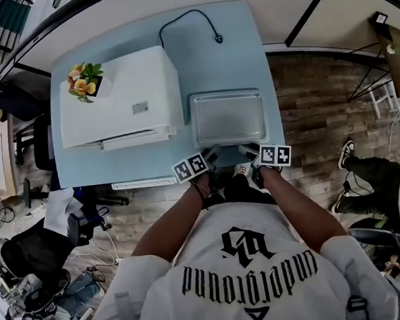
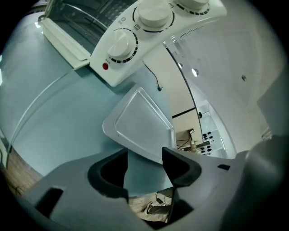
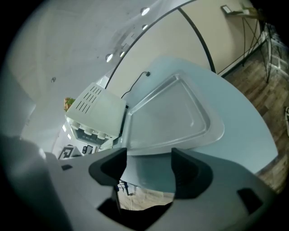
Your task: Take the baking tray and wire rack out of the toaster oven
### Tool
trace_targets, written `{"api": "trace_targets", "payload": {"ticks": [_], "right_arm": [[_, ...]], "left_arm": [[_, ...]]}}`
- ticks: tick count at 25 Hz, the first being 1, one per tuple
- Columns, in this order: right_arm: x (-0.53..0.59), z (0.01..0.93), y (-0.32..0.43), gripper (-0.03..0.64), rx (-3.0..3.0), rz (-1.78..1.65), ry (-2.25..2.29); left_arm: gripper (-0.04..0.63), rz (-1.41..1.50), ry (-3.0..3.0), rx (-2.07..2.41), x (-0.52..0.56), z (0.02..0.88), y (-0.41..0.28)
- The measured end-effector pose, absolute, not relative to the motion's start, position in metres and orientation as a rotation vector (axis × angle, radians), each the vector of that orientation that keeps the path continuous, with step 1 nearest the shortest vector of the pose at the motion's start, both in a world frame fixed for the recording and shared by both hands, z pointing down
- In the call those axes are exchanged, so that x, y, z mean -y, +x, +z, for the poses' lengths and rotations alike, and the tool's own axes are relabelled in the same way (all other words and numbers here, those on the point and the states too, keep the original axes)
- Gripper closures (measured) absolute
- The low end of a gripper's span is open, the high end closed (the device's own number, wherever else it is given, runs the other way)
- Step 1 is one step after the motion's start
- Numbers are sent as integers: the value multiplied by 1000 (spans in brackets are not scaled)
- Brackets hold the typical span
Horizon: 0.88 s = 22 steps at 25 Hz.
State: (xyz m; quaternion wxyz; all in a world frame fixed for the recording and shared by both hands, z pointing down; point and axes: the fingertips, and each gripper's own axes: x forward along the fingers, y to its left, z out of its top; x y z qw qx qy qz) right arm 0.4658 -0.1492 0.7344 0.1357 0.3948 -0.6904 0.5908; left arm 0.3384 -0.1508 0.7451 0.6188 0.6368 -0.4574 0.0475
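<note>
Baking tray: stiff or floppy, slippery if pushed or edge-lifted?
The baking tray looks like thin pressed metal with a raised rim: probably stiff and light. It lies flat on the smooth blue table, so a push would likely slide it, not tip it. The glossy, shallow rim may slip in an edge grip.

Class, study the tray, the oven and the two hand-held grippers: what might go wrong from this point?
1. The baking tray lies near the front edge of the table, with the open left hand-held gripper and right hand-held gripper just short of its rim. A stray nudge might slide it askew.
2. The door of the toaster oven hangs open beside the tray, so an arm reaching in could knock it.
</note>
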Motion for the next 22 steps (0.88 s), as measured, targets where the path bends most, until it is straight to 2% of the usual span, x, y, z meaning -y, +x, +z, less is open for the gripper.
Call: {"api": "trace_targets", "payload": {"ticks": [22], "right_arm": [[178,592,418,339,2478,814,1243]], "left_arm": [[345,298,2200,1144,188,619,287]]}}
